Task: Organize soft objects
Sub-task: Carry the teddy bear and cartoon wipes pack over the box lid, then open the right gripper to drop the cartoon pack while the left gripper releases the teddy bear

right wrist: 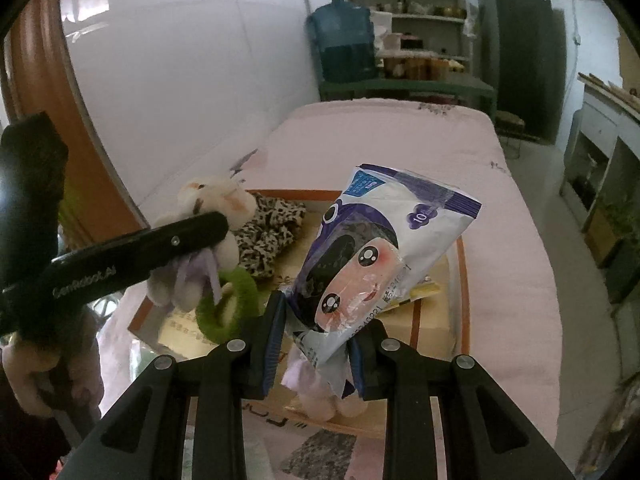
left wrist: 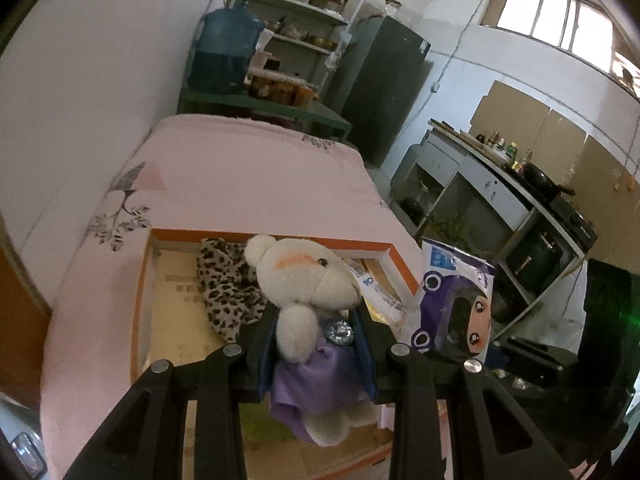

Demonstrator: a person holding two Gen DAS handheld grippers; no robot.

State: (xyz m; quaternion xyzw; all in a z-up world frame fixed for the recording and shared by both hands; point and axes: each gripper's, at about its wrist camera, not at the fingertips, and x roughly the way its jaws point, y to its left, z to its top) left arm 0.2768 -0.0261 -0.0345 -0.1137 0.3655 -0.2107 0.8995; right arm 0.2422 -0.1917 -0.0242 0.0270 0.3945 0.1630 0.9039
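My left gripper [left wrist: 316, 344] is shut on a white plush bear [left wrist: 308, 276] in a purple dress, held over an orange-rimmed cardboard box [left wrist: 396, 264] on the pink bed. The right wrist view shows the same bear [right wrist: 216, 204] clamped in the left gripper [right wrist: 200, 232] at the left. My right gripper [right wrist: 316, 336] is shut on the lower end of a white and purple tissue pack [right wrist: 372, 248] with a cartoon face, raised above the box [right wrist: 460, 280]. That pack [left wrist: 452, 300] also shows at the right in the left wrist view. Inside the box lie a leopard-print cloth [left wrist: 228, 288] and a green fuzzy ring [right wrist: 228, 308].
A pink bed [left wrist: 248, 176] runs along the white wall. Beyond it stand a green table with a blue water jug [left wrist: 224, 52], shelves and a dark fridge [left wrist: 380, 84]. A kitchen counter [left wrist: 512, 196] lines the right side. A person's hand [right wrist: 44, 376] holds the left gripper's handle.
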